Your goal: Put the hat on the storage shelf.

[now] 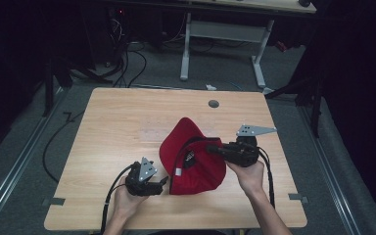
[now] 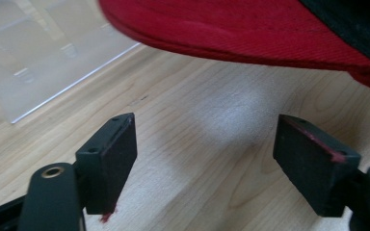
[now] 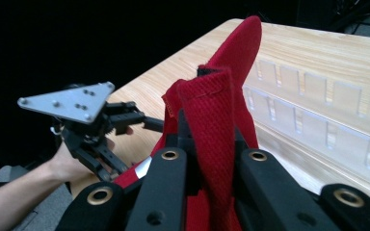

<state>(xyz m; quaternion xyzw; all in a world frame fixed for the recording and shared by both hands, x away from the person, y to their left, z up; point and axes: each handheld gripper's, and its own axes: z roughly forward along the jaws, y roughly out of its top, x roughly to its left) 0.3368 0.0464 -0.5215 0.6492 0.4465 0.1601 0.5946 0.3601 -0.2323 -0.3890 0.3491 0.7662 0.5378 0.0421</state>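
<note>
My right gripper (image 1: 214, 148) pinches the red cap (image 1: 196, 164), light, floppy cloth, raised over the tabletop (image 1: 127, 122); my left gripper (image 1: 164, 181), spread wide beside the cap, should take its stiffer brim.

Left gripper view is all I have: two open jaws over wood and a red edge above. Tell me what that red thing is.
Observer: A red cap with a black inside, seen from the high view.
Operator: Report who holds it.
Observer: The right hand-held gripper is shut on a fold of the cap's fabric.
Operator: Say whether the cap sits on the table.
Observer: In the high view its lower edge is down near the table, while the gripped side is raised; I cannot tell whether it touches.
Operator: Place my gripper against it.
Observer: The left hand-held gripper is just left of the cap's near edge, jaws open, nothing between them.
</note>
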